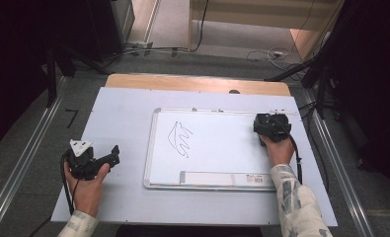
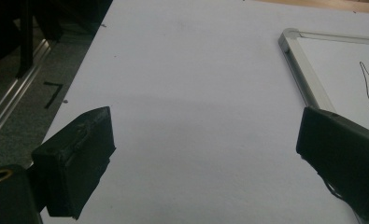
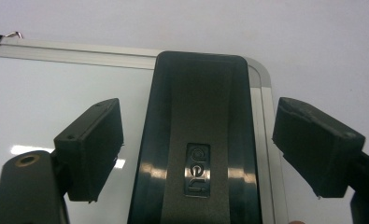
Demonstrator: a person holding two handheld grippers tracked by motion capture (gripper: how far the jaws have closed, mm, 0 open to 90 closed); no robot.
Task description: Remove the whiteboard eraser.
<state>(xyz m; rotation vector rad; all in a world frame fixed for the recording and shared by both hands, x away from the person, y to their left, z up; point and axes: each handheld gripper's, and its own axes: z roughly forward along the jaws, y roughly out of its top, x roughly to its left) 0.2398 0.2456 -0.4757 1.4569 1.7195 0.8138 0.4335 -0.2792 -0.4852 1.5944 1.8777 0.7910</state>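
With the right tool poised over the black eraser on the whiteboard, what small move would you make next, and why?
Probably close the right tool onto the eraser. The eraser lies between its two pads with a gap on each side, so nothing is gripped yet, and the drawing on the whiteboard remains to wipe.

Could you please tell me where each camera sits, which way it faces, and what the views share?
High view: above the person's side, looking forward and down on the pale grey table; both forearms enter from below, holding the left gripper and right gripper.
Left gripper view: rides the left gripper, looking between its open jaws across bare table.
Right gripper view: rides the right gripper, looking down on a glossy black rectangular eraser between its jaws, untouched.
Shared: the aluminium-framed whiteboard with a black scribble.
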